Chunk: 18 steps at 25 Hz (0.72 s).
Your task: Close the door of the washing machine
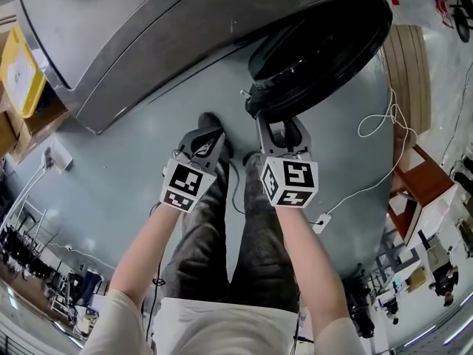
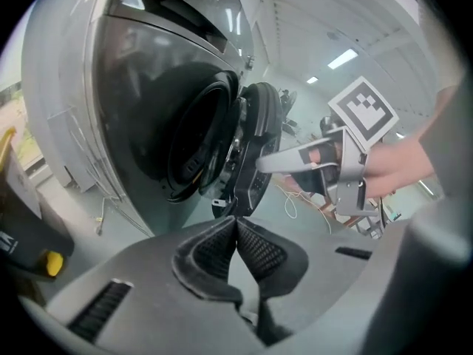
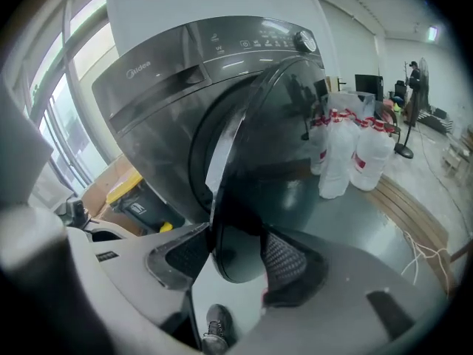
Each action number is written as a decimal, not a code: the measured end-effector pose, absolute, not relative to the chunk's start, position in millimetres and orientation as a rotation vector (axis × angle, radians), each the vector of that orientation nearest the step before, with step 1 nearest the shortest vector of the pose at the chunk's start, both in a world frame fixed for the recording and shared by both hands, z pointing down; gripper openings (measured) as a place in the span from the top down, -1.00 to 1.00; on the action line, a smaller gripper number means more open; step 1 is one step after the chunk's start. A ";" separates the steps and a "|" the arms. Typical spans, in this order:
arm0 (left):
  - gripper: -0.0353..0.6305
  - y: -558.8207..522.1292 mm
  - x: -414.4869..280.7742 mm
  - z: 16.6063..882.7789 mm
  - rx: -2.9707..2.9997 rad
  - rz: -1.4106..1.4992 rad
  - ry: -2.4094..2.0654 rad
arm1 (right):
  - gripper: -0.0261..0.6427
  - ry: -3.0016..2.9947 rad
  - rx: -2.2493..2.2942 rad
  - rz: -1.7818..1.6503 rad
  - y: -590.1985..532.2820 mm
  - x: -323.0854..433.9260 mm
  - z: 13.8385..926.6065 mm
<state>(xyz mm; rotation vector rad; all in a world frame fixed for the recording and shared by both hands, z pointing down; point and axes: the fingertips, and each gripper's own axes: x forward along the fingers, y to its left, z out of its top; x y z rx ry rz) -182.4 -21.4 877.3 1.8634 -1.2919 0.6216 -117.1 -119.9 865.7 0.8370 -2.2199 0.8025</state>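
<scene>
The grey front-loading washing machine (image 1: 148,43) fills the top of the head view, its round dark door (image 1: 318,50) swung partly open toward the right. My right gripper (image 1: 277,120) is at the door's lower rim. In the right gripper view the door's (image 3: 273,146) edge lies between the wide-standing jaws of my right gripper (image 3: 236,254), and the pads do not clearly press on it. My left gripper (image 1: 207,135) hangs to the left, apart from the door. In its own view the left gripper (image 2: 236,224) has its tips together with nothing between them, facing the drum opening (image 2: 192,146).
A yellow bin (image 1: 18,69) stands left of the machine. A white cable (image 1: 377,124) loops over the floor at right, near a wooden pallet (image 1: 406,58) and a red-brown stool (image 1: 421,183). White bottles (image 3: 355,154) stand behind the door. My legs and shoes (image 3: 214,328) are below.
</scene>
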 end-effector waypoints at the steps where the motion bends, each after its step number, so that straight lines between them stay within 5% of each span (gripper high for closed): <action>1: 0.87 -21.1 -185.6 879.1 1.857 0.620 -1.299 | 0.23 -2.226 0.816 0.799 -120.5 -121.5 866.5; 18: 0.87 -10.0 -209.6 882.4 1.806 0.592 -1.350 | 0.21 -2.396 0.520 0.606 -128.7 -193.3 861.7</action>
